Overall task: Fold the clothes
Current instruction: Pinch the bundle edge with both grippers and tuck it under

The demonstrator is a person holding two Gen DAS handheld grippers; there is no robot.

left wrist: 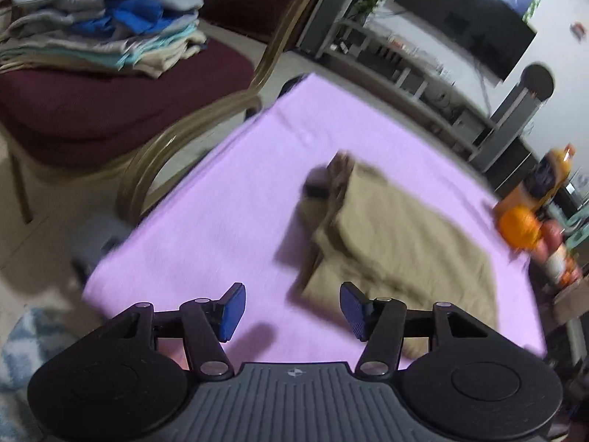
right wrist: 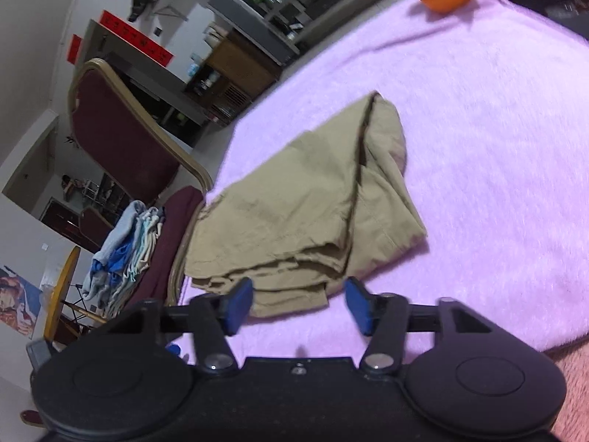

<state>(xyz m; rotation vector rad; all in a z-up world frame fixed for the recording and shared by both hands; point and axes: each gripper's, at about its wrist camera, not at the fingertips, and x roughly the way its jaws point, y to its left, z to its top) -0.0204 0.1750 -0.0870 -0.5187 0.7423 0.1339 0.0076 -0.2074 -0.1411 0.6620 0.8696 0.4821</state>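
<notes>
Khaki garment (right wrist: pixel 294 213) lay half-folded on the pink cloth (right wrist: pixel 478 129); both the left gripper (left wrist: pixel 292 311) and right gripper (right wrist: pixel 299 305) stood apart, empty, needing square, even corner grips.

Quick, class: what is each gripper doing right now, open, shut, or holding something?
Left gripper: open, holding nothing; the khaki garment lies ahead of it.
Right gripper: open, holding nothing; the garment's near edge sits just beyond its fingertips.

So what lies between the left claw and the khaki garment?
Only bare purple cloth; the left wrist view shows the open left claw just short of the folded khaki garment.
</notes>
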